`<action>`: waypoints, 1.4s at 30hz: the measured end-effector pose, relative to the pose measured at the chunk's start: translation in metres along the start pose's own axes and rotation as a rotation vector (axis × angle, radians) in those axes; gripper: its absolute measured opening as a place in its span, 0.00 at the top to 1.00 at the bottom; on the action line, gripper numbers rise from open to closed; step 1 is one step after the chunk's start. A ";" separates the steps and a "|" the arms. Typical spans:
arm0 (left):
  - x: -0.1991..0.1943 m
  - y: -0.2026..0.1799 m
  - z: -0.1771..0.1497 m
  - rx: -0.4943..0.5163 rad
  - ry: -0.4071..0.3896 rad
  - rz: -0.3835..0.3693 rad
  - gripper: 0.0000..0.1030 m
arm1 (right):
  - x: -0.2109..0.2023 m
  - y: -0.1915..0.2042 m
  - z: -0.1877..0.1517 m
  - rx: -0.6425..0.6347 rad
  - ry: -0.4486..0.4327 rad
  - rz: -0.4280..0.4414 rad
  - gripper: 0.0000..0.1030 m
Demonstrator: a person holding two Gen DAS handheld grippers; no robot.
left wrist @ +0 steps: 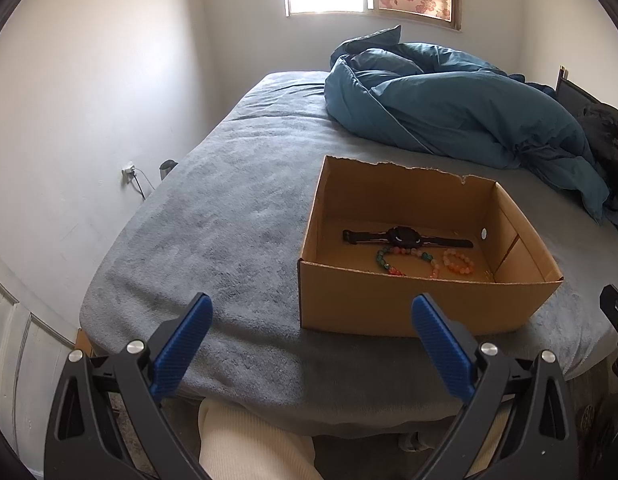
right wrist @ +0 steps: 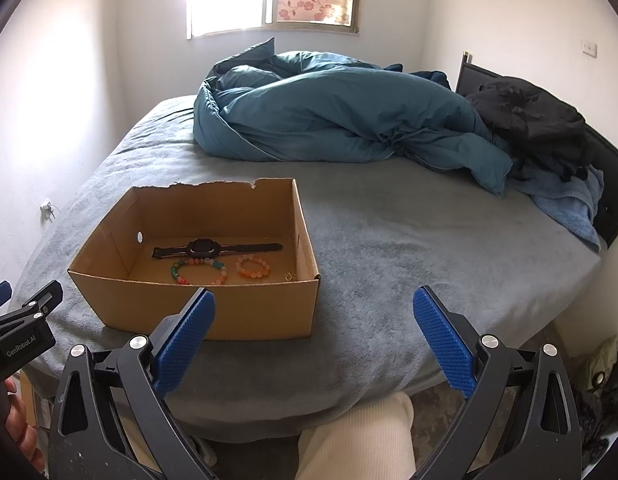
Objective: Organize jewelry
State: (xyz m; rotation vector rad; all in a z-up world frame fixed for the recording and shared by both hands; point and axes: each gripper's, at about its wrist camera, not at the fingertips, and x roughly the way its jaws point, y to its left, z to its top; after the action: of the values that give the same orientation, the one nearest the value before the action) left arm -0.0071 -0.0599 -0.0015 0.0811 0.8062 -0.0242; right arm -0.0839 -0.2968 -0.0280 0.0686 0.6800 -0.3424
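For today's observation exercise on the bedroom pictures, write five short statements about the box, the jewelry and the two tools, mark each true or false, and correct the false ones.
1. The cardboard box sits on the grey bed. True.
2. The black watch lies on the bed beside the box. False: it lies inside the box, along the far side of the floor.
3. Two beaded bracelets, a multicolored bracelet and an orange bracelet, lie in the box nearer the camera than the watch. True.
4. The right tool is shut on a bracelet. False: its jaws are wide apart and hold nothing.
5. The left tool reaches into the box. False: it is open, short of the box's front wall.
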 end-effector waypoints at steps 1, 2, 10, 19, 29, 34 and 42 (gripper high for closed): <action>0.000 0.000 0.000 -0.001 0.001 0.000 0.05 | 0.000 0.000 0.000 0.000 0.000 0.000 0.08; 0.000 0.000 0.000 -0.001 0.000 0.000 0.05 | 0.000 0.000 0.000 0.000 0.001 0.000 0.08; 0.002 0.000 -0.001 -0.001 0.012 -0.002 0.05 | 0.000 0.000 0.000 0.001 0.002 0.000 0.08; 0.002 0.000 -0.001 -0.002 0.014 -0.001 0.05 | 0.000 0.000 0.000 -0.001 0.002 0.000 0.08; 0.004 0.003 -0.001 -0.001 0.012 -0.002 0.05 | 0.000 0.000 0.000 0.000 0.002 0.001 0.08; 0.004 0.002 -0.001 -0.002 0.011 -0.002 0.05 | 0.000 0.000 0.000 0.000 0.002 0.000 0.08; 0.004 0.003 -0.001 -0.002 0.013 -0.003 0.05 | 0.000 0.001 -0.001 0.000 0.004 -0.001 0.08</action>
State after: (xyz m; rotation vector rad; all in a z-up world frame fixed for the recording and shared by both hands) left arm -0.0052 -0.0572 -0.0048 0.0789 0.8195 -0.0255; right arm -0.0840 -0.2960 -0.0286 0.0692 0.6843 -0.3432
